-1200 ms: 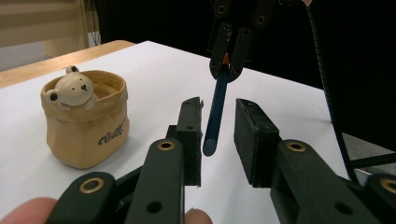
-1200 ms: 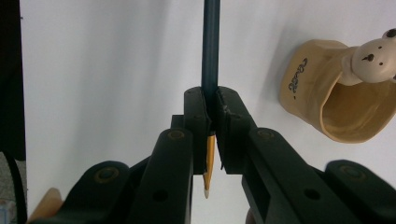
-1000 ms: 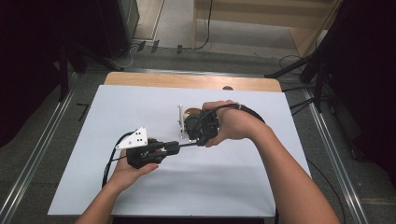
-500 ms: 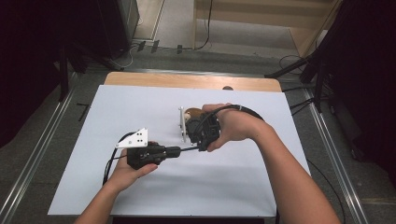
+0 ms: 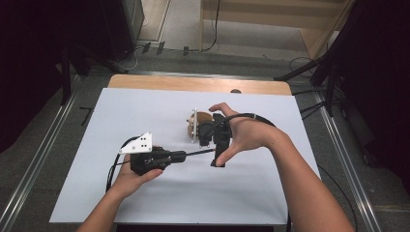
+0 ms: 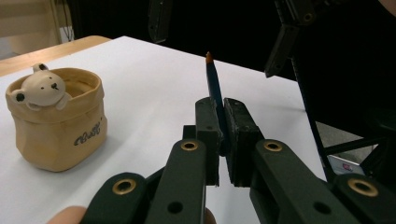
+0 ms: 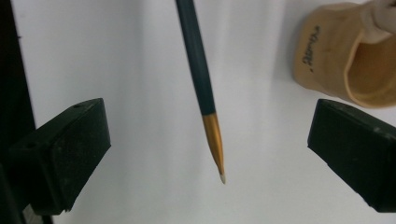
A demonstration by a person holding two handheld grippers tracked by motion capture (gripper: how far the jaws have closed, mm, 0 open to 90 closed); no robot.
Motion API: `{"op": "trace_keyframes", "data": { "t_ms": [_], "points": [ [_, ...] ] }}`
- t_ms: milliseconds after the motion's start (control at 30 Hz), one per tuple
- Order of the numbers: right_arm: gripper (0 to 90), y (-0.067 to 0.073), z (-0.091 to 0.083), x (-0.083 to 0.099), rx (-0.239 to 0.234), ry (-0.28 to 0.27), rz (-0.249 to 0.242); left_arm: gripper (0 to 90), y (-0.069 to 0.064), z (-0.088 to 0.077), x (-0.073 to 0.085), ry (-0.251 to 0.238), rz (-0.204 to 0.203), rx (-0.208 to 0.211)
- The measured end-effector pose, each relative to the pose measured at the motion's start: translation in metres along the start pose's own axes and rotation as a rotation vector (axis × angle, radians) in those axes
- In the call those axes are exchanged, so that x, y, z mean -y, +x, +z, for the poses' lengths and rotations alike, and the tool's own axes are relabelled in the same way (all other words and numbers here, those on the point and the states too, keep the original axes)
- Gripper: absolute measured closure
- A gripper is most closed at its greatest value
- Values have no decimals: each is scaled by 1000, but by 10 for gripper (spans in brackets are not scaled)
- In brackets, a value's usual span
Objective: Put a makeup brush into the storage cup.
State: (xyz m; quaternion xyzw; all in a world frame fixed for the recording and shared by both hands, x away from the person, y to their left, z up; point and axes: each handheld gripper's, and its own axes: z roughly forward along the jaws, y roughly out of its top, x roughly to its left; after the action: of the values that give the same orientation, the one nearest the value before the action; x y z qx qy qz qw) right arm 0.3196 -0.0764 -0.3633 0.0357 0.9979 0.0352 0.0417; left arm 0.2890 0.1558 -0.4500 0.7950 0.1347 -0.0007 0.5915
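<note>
Our left gripper (image 6: 219, 135) has its fingers (image 6: 208, 135) clamped on a dark blue pen (image 6: 214, 84), which stands pinched between the two pads with its gold tip pointing away from the hand. From the high view, the left gripper (image 5: 186, 155) lies low over the white worktop (image 5: 145, 111), roughly at its middle and toward the near edge, with the pen (image 5: 200, 152) reaching out sideways toward our right hand (image 5: 246, 135).

Our right gripper (image 7: 210, 149) has its fingers (image 7: 60, 149) wide apart; they have just been opening, and the pen's gold tip (image 7: 215, 144) hangs in the gap between them, touching neither pad. The pen's barrel (image 7: 196, 60) runs up and out of the top of the right gripper view. In the high view the right gripper (image 5: 217, 145) points down at the worktop just beside the pen's far end.

A tan fabric-look pen pot (image 6: 56, 126) with a small white bear (image 6: 39, 86) peeking over its rim stands upright on the worktop near the grippers, toward the far edge from the pen. From above, the pot (image 5: 200, 121) sits just behind the right gripper. The grey three-cornered plate (image 5: 139, 143) rides on top of our left gripper.
</note>
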Motion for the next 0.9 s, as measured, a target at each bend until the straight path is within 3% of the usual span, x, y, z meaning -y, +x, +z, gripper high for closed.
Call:
{"op": "trace_keyframes", "data": {
  "t_ms": [100, 367, 667, 867, 900],
  "points": [
    [0, -1, 0, 7, 15, -13, 38, 866, 0, -1, 0, -4, 2, -6],
    [0, -3, 1, 34, 25, -108, 143, 866, 1, -3, 0, -9, 4, -22],
    [0, -4, 5, 64, 77, -209, 272, 866, 1, -5, 0, -33, -2, -44],
    [0, 4, 14, 77, 76, -292, 363, 866, 1, -6, 0, -50, 6, -66],
    [0, 6, 16, 79, 74, -299, 395, 866, 1, -6, 0, -55, 2, -67]
  ]
}}
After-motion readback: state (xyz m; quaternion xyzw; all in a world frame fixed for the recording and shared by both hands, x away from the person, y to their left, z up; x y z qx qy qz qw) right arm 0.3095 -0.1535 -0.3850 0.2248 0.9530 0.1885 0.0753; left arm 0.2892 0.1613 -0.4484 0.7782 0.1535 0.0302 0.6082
